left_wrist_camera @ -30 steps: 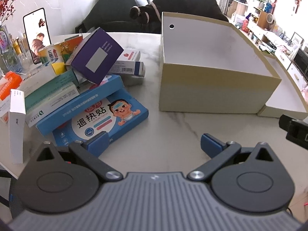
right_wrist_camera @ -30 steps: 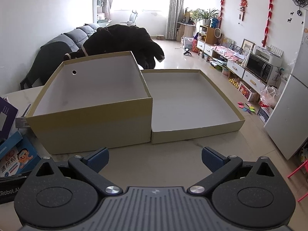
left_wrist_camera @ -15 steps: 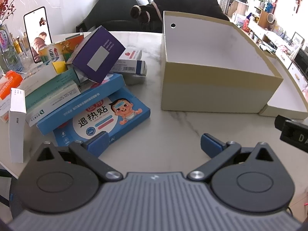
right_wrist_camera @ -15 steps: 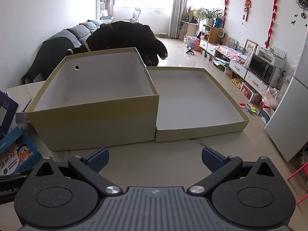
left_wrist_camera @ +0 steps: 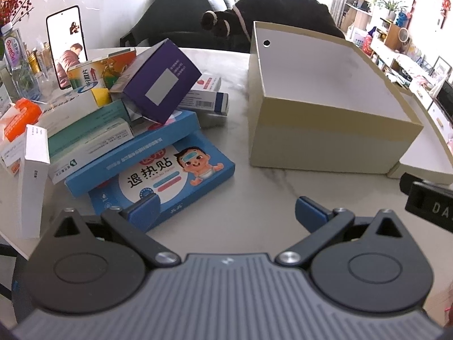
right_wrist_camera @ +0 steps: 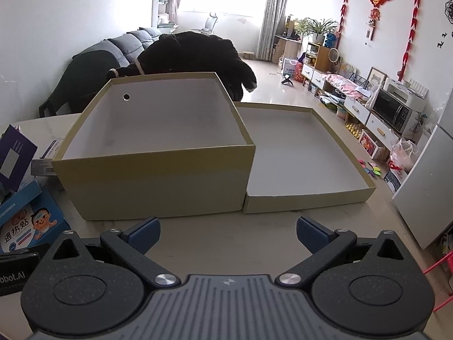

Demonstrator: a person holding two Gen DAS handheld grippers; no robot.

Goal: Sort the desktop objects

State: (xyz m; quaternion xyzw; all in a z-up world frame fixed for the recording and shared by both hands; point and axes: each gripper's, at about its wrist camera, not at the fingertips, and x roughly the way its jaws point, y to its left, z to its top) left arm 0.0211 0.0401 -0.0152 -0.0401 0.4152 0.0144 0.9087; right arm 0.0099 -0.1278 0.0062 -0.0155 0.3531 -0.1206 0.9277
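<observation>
Just beyond the left tongs (left_wrist_camera: pixel 226 208), wide open and empty, lies the blue box (left_wrist_camera: pixel 172 175).

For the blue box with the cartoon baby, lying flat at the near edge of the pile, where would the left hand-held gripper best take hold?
Probably the near right corner of the blue baby box, approached from the open table on its right. That end juts clear, while its far left part lies under another blue box. The left hand-held gripper is open, its left finger already overlapping the box's near edge.
</observation>
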